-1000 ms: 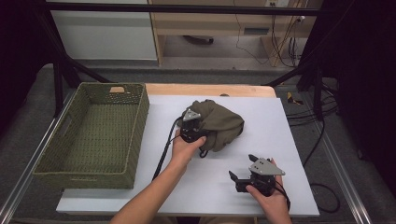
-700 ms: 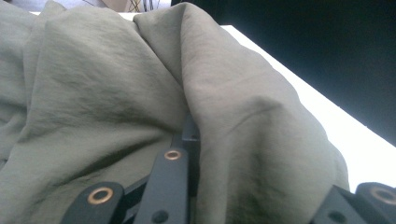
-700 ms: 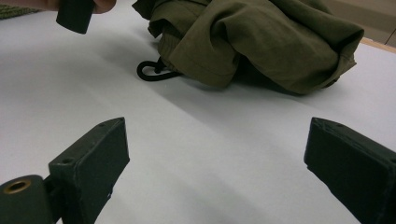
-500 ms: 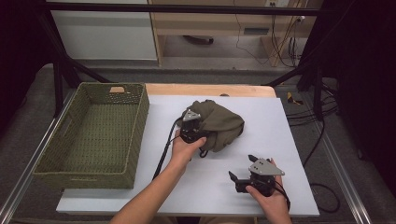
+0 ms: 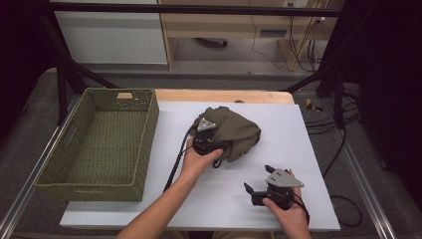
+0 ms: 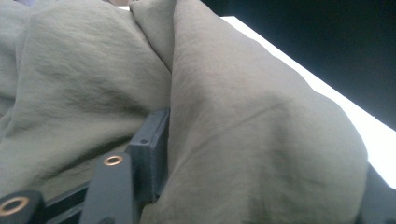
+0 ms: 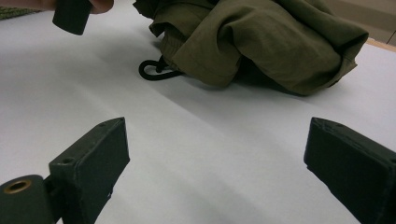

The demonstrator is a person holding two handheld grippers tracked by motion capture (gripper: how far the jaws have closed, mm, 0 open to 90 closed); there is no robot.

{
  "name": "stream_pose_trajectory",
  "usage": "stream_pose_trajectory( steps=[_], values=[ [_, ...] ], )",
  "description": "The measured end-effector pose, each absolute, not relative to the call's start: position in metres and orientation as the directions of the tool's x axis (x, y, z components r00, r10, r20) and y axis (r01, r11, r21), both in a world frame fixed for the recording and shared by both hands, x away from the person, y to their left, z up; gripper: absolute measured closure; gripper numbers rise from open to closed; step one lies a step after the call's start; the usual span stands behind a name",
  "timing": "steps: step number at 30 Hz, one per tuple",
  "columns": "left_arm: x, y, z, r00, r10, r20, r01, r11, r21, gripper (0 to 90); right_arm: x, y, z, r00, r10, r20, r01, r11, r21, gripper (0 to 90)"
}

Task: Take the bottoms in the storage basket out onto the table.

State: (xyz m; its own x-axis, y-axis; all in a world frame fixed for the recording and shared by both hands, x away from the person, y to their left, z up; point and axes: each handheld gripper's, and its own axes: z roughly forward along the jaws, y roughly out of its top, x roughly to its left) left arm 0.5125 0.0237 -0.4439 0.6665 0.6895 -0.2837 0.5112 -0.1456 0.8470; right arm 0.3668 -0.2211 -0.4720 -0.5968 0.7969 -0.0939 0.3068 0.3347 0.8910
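The crumpled olive-green cloth garment [image 5: 231,132] lies bunched mid-table on the white tabletop [image 5: 149,199], right of the empty green woven basket [image 5: 94,144]. It looks soft, light and limp, likely to sag; a thick fold suits gripping. The left gripper [image 5: 215,133] has just been opening its jaws, a fold lying between them. The right gripper [image 5: 251,191] rests apart, jaws spread.

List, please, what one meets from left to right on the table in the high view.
Green woven basket → left gripper → crumpled olive garment → right gripper.
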Motion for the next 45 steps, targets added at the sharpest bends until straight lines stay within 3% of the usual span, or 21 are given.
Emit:
stream_pose_trajectory(
  steps=[9,27,45],
  values=[
    [0.507,0.032,-0.435,0.645,0.721,-0.254,0.495,-0.141,0.858,25.0,0.367,-0.22,-0.472,-0.603,0.792,-0.095,0.301,0.336,0.892,7.1],
    [0.489,0.037,-0.42,0.679,0.708,-0.194,0.465,-0.21,0.86,12.7,0.367,-0.222,-0.472,-0.588,0.804,-0.092,0.31,0.329,0.892,7.4],
    [0.468,0.047,-0.399,0.704,0.683,-0.194,0.454,-0.222,0.863,10.0,0.368,-0.22,-0.472,-0.581,0.807,-0.11,0.311,0.345,0.886,7.3]
  ],
)
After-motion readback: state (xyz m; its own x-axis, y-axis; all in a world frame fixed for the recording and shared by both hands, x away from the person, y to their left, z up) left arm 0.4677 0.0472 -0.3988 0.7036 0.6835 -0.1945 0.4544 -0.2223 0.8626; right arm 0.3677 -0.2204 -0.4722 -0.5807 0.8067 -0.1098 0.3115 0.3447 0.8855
